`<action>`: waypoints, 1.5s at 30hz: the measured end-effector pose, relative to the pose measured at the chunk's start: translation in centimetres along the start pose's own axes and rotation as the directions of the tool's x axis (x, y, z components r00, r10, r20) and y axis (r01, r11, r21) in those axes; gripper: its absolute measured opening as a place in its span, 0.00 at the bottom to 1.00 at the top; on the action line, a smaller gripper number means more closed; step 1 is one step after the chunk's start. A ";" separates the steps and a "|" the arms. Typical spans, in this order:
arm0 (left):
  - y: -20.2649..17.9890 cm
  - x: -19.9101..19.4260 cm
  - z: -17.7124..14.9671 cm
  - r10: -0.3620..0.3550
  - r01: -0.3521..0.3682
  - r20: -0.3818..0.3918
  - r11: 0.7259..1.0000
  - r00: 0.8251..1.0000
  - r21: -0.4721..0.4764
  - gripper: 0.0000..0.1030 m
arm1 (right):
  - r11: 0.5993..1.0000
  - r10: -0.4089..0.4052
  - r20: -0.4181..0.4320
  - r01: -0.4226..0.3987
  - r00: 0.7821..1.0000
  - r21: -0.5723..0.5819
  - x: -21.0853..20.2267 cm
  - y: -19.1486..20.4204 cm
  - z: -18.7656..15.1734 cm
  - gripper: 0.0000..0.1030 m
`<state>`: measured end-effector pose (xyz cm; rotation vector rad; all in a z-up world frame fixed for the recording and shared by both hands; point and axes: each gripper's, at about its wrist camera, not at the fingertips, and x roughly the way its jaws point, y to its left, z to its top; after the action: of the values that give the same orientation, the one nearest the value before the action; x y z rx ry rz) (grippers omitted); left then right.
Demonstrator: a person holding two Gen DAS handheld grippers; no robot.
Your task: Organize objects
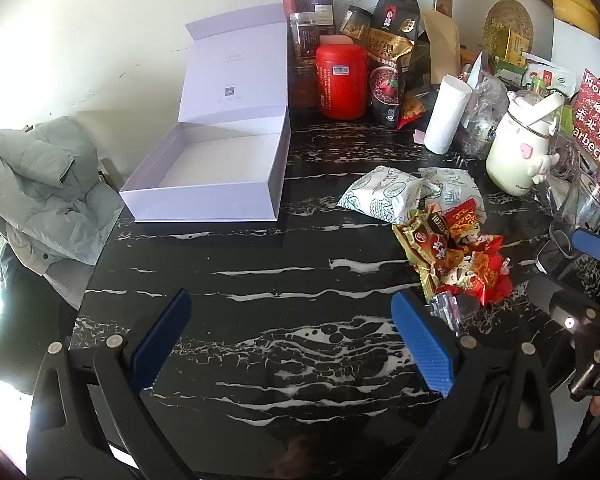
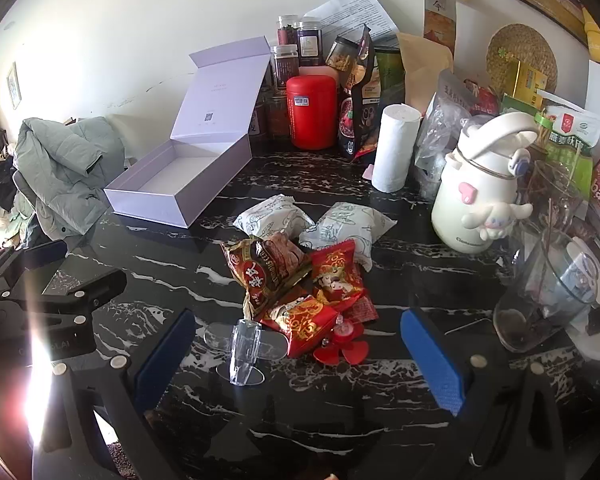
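An open, empty lavender box [image 1: 208, 176] [image 2: 176, 184] stands on the black marble table [image 1: 260, 272] [image 2: 412, 280], its lid up. A heap of red and gold snack packets [image 1: 456, 256] [image 2: 300, 288] lies mid-table with two white patterned packets [image 1: 384, 194] [image 2: 312, 220] behind it. A clear plastic stand [image 2: 242, 350] and a small red fan-shaped piece [image 2: 342, 346] lie in front of the heap. My left gripper [image 1: 292, 320] is open and empty above bare table, left of the heap. My right gripper [image 2: 298, 340] is open and empty, its fingers either side of the stand and heap's near edge.
Along the back wall stand a red canister [image 1: 342, 80] [image 2: 312, 112], jars, snack bags, a paper roll [image 1: 446, 114] [image 2: 394, 148], a white cartoon bottle [image 1: 520, 148] [image 2: 476, 196] and a glass jar [image 2: 548, 272]. A grey-green jacket [image 1: 40, 188] [image 2: 64, 172] hangs off the table's left.
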<state>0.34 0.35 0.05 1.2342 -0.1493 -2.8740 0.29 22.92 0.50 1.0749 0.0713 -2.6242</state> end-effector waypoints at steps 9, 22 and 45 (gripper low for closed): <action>0.3 -0.2 0.1 0.006 -0.006 0.011 1.000 1.000 0.000 0.98 | 1.000 0.006 -0.005 -0.006 1.000 -0.003 0.1 0.2 0.1 1.00; 0.4 -0.1 0.0 0.008 -0.008 0.001 1.000 1.000 -0.005 0.98 | 1.000 0.008 -0.011 -0.008 1.000 0.006 0.3 0.1 0.1 1.00; 0.4 0.2 -0.3 0.012 -0.012 -0.012 1.000 1.000 -0.006 0.98 | 1.000 0.009 -0.019 -0.009 1.000 0.007 0.6 0.1 -0.1 1.00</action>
<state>0.41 -0.07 -0.29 1.2452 -0.1466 -2.8539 0.02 22.65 0.02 1.1000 0.0610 -2.6088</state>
